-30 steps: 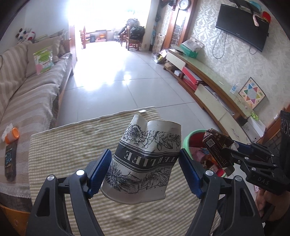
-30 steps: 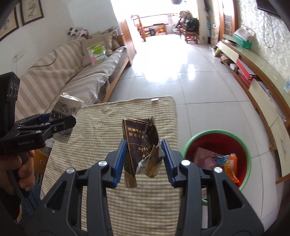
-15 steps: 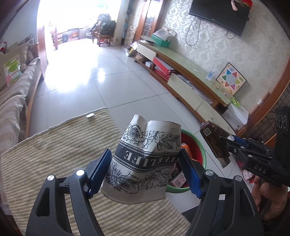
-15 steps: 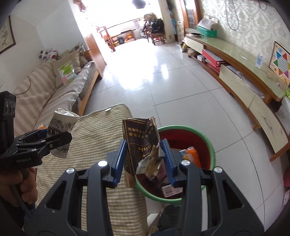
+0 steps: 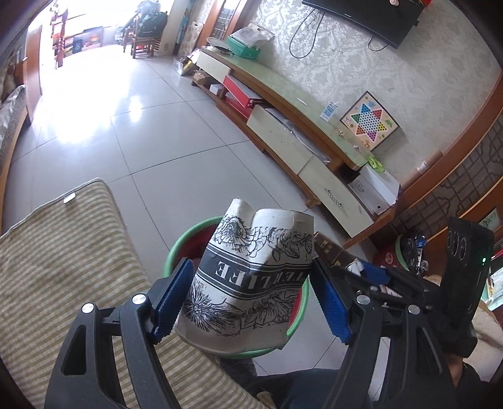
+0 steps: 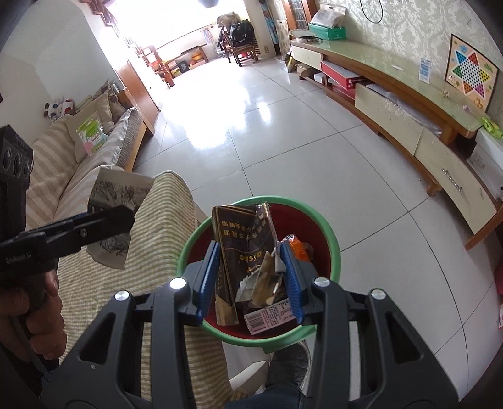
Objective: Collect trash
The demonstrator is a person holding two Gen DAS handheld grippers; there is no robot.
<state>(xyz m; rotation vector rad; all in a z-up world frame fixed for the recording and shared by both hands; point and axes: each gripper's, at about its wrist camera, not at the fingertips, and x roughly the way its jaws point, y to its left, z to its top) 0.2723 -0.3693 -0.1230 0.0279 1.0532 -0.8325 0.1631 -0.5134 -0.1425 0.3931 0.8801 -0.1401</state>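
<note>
We had swung both hand-held grippers over the bin (image 6: 334, 248): left hand-held gripper (image 5: 251, 295) clamped on the paper cup (image 5: 251, 277), right hand-held gripper (image 6: 251, 273) clamped on the torn wrapper (image 6: 245, 248), ready to drop.

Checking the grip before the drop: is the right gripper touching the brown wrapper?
Touching. The right wrist view shows the right gripper with both blue pads pressed against the brown wrapper.

Bin (image 5: 176, 251): in your left wrist view the crushed paper cup (image 5: 251, 277) covers most of its inside.
Bin contents: in your right wrist view the dark wrapper (image 6: 245, 248) screens much of the trash; small labels are unreadable.
Television (image 5: 367, 15): cut by the top edge.
Striped surface (image 6: 157, 251): its near end runs behind your right claw (image 6: 250, 277).
</note>
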